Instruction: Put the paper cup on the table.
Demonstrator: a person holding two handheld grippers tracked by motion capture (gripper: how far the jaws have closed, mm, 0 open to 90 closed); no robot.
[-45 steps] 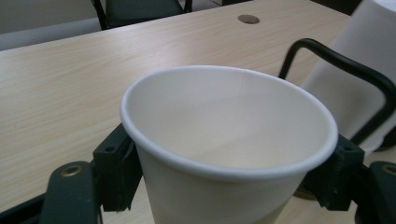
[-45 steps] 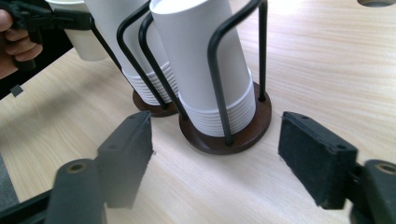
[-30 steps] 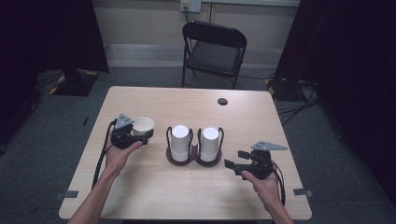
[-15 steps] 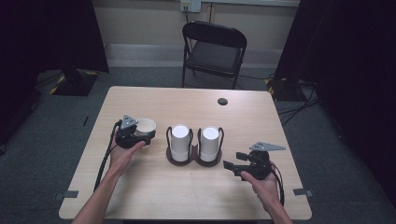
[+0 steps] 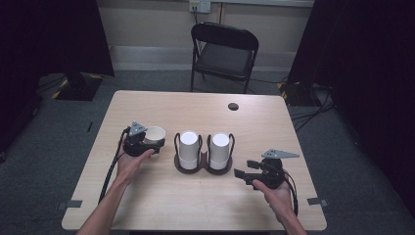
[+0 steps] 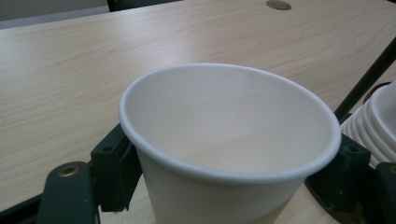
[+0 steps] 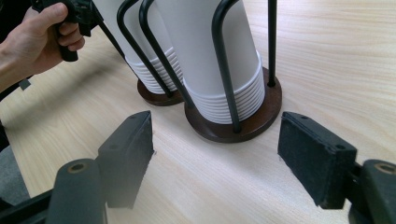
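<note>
A white paper cup (image 5: 155,134) (image 6: 224,140) stands upright and empty between the jaws of my left gripper (image 5: 147,140) (image 6: 229,163), which is shut on its sides just left of the cup holder. The holder (image 5: 204,167) has a dark round base and black wire loops around two stacks of upturned white cups (image 5: 189,149) (image 5: 219,150) (image 7: 219,56). My right gripper (image 5: 247,172) (image 7: 224,163) stands open over the table at the right front of the holder, nothing between its pads (image 7: 128,149).
The wooden table (image 5: 205,205) has a round cable hole (image 5: 233,106) near its far edge. A black folding chair (image 5: 222,51) stands behind the table. Bare tabletop lies in front of the holder and along the far side.
The left gripper with the cup has shifted slightly toward the cup holder. The right gripper has stayed in place and open.
</note>
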